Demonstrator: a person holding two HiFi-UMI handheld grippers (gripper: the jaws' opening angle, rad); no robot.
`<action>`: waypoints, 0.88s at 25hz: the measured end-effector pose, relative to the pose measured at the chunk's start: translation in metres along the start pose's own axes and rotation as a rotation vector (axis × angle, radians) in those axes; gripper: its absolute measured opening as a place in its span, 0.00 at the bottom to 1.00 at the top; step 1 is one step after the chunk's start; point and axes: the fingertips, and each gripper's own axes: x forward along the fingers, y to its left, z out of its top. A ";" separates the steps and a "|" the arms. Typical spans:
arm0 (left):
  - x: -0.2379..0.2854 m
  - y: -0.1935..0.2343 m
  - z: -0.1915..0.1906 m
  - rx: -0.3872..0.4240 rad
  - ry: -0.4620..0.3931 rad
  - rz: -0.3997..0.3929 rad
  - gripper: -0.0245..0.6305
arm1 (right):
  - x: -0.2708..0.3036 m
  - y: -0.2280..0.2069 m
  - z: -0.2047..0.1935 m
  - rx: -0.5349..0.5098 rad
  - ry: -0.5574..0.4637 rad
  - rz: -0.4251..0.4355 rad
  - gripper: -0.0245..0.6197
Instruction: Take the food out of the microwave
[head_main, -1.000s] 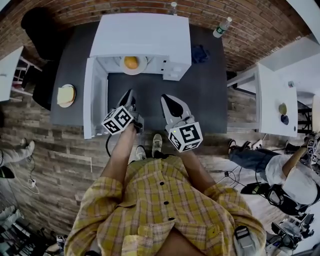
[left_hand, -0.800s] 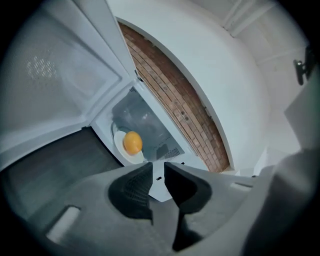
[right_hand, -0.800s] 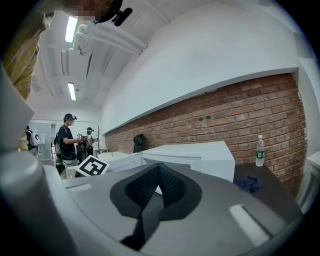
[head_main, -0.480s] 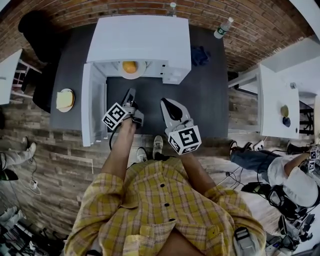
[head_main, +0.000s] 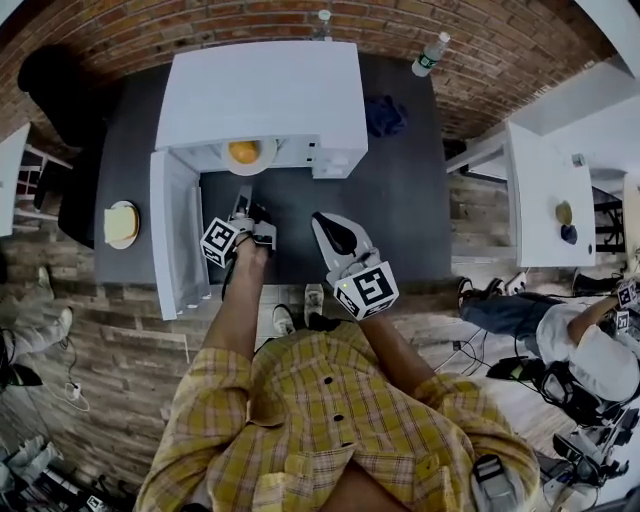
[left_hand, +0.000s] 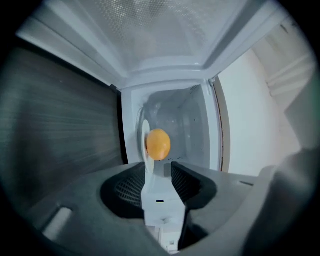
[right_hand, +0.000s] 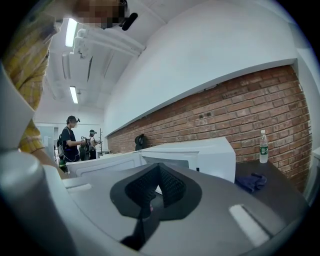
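Nearest the wearer, over the front edge of the dark grey surface (head_main: 400, 200), the right tool (head_main: 328, 225) is held level, its jaws pressed together with nothing between them. Just beyond and to its left, the left tool (head_main: 243, 198) is pointed level at the mouth of the white box-shaped microwave (head_main: 260, 95), whose door (head_main: 170, 230) is swung wide to the left. Its jaws are opening and nothing is pinched. In the left gripper view the gap is seen lined up with the edge of the round white plate (left_hand: 144, 132), well short of it. On that plate, inside the cavity near the front, the round orange food (left_hand: 158, 144) is rested.

The reach for the plate is judged to be the step in hand. It would be done well if the tool were kept level and the rim were taken deep between the pads, one jaw above and one below. The plate should then be drawn straight out without tilt, since a ball-like item could be rolled off. No long axis can be made out in the food: it is near round and points no way. The plate is laid flat, its near rim turned toward the opening.
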 end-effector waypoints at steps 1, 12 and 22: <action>0.002 0.004 0.002 -0.015 -0.012 0.001 0.28 | -0.001 -0.001 -0.001 -0.001 0.002 -0.003 0.04; 0.026 0.032 0.018 -0.140 -0.110 0.020 0.26 | 0.000 -0.011 -0.006 -0.005 0.013 -0.021 0.04; 0.045 0.031 0.020 -0.154 -0.129 0.045 0.20 | -0.001 -0.013 -0.007 0.003 0.022 -0.032 0.04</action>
